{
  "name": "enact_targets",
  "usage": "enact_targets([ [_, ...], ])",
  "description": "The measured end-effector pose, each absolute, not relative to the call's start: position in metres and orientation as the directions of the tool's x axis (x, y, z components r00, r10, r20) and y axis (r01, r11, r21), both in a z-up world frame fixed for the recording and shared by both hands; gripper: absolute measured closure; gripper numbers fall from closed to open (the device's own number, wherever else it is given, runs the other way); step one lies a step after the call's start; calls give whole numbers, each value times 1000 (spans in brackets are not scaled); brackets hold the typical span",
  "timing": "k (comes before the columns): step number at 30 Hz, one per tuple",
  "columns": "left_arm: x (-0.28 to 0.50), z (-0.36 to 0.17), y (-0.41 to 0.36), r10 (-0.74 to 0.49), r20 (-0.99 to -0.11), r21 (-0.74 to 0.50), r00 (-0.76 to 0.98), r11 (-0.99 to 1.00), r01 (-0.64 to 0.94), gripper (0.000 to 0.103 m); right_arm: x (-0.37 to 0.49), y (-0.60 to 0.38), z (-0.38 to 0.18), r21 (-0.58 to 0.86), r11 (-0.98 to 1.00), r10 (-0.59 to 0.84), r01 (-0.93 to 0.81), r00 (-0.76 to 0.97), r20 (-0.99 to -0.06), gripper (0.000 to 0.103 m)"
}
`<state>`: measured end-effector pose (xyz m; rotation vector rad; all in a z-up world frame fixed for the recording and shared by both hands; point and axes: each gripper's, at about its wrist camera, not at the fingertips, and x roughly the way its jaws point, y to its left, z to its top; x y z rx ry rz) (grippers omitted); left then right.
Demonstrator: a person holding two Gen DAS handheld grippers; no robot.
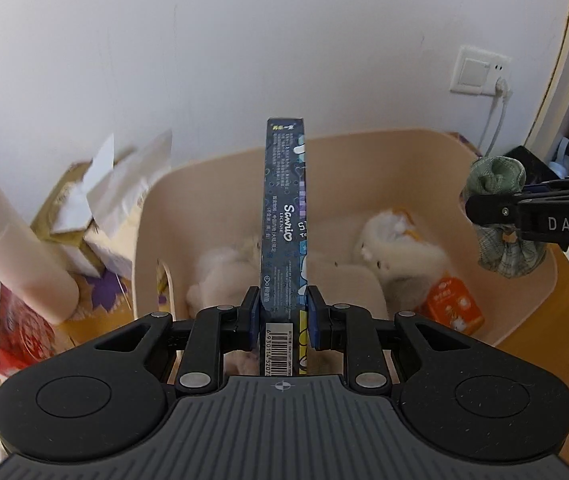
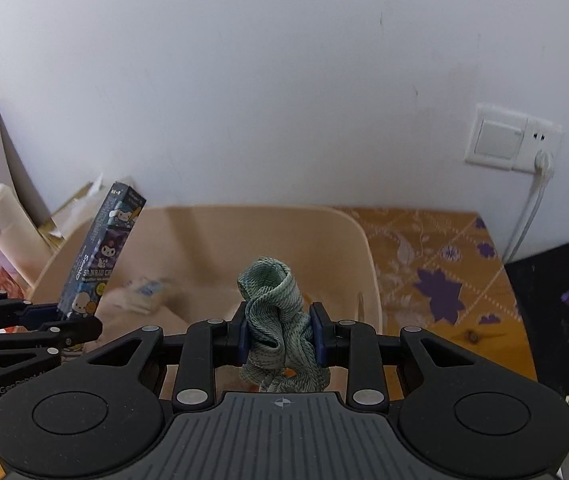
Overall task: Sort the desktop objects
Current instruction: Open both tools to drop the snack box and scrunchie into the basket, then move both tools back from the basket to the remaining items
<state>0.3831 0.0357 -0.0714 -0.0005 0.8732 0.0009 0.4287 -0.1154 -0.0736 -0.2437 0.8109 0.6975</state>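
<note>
1. The left gripper (image 1: 283, 316) pinches the dark blue Sanrio box (image 1: 284, 220) at its barcode end; the right gripper (image 2: 279, 332) is pressed onto a bunched green plaid cloth (image 2: 278, 320).
2. The box's long axis runs straight up the left wrist frame's centre — far end toward the wall, above the beige bin (image 1: 496, 184).
3. The cloth hangs at that frame's right edge, over the bin's rim.
4. The bin sits on an orange floral tablecloth (image 2: 436, 264); a white wall (image 2: 284, 80) with a socket (image 2: 512, 144) stands behind.
</note>
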Motion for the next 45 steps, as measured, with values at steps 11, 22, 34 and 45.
enact_targets([
  [11,373,-64,37,-13,-764,-27,645,1000,-12,37,416,-113,-78,24,718,483,-695,473,-737,33],
  [22,344,-35,26,66,-710,-4,701,995,-98,27,397,-132,-48,42,722,521,-691,502,-690,0],
  [34,296,-14,8,115,-693,19,712,990,-142,27,348,-180,-30,113,735,544,-669,481,-688,0],
  [45,234,-6,-3,166,-691,26,704,978,-205,27,308,-227,-19,121,725,555,-678,472,-685,0],
])
